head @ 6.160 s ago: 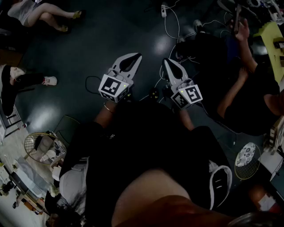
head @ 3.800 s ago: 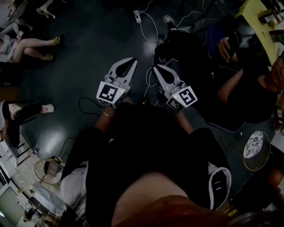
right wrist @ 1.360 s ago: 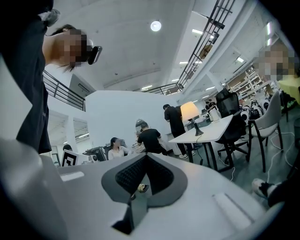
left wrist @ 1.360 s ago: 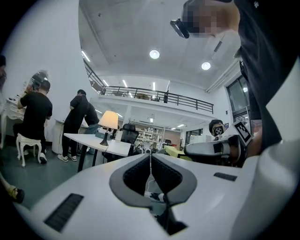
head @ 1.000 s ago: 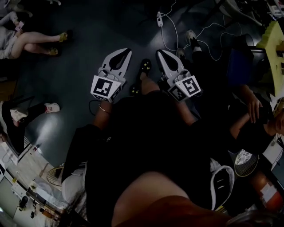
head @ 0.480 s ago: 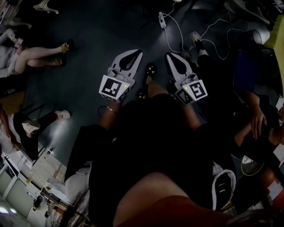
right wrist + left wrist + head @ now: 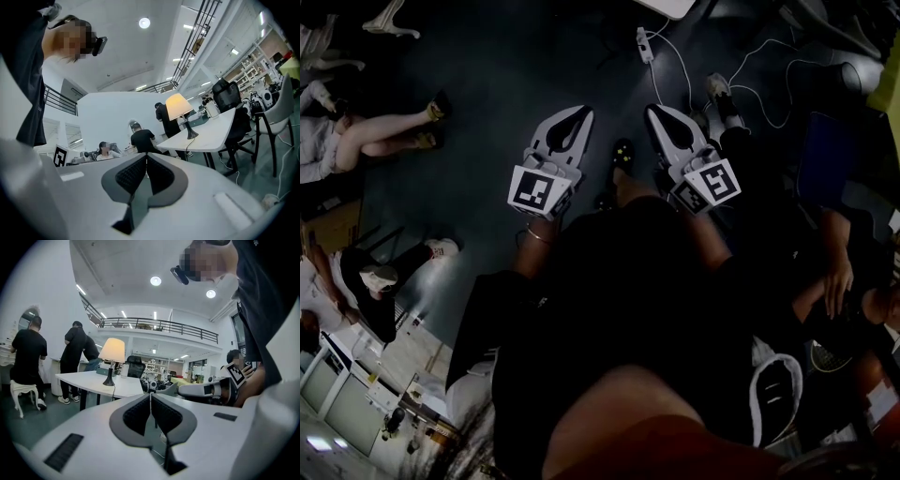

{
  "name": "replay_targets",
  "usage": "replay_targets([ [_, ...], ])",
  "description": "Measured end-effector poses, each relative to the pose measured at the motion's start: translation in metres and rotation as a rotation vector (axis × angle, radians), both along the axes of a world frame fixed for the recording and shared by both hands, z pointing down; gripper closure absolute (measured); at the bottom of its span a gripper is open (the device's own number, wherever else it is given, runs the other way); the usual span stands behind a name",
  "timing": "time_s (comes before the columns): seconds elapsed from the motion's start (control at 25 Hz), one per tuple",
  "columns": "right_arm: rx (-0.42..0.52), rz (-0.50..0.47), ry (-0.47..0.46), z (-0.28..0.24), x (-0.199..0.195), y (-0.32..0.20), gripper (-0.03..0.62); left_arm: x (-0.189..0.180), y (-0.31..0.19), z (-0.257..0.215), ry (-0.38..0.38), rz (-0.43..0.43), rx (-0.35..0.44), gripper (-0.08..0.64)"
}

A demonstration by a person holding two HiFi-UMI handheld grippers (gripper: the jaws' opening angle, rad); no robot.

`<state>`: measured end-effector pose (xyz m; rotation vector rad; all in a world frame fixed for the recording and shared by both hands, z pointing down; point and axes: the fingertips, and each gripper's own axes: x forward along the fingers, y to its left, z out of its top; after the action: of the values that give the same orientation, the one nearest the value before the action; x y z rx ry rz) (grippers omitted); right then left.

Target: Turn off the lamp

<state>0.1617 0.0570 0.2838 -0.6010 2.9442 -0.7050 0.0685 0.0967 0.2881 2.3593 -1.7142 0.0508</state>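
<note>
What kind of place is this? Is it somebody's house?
Probably not a house. It looks like a big open office or lab: a white table with a lit lamp, a railed balcony above, and a power strip on the floor.

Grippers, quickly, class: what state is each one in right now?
Left gripper: closed, holding nothing.
Right gripper: closed, holding nothing.

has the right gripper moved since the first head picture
Yes. The right gripper now sits closer to the power strip than it did then, so it has gone forward, up the head view.
</note>
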Motion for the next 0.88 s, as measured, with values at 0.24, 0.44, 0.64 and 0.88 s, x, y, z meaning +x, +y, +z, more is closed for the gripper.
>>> replay_targets([
  [0.24, -0.012, -0.045, -0.025, 0.004, -0.019, -0.025, 0.591, -0.019, -0.018, -0.014, -0.006, -0.07, -0.013, 0.549],
  [0.44, -0.015, -0.072, -0.069, 0.003, -0.029, -0.036, 0.591, -0.024, -0.028, -0.015, -0.035, -0.077, -0.009, 0.549],
  [0.64, -0.022, -0.045, -0.067, 0.008, -0.021, -0.041, 0.591, -0.028, -0.036, -0.015, -0.061, -0.097, -0.035, 0.549],
  [0.88, -0.005, 0.001, -0.111, -0.006, -0.019, -0.049, 0.591, -0.031, -0.057, -0.026, -0.003, -0.071, 0.008, 0.549],
])
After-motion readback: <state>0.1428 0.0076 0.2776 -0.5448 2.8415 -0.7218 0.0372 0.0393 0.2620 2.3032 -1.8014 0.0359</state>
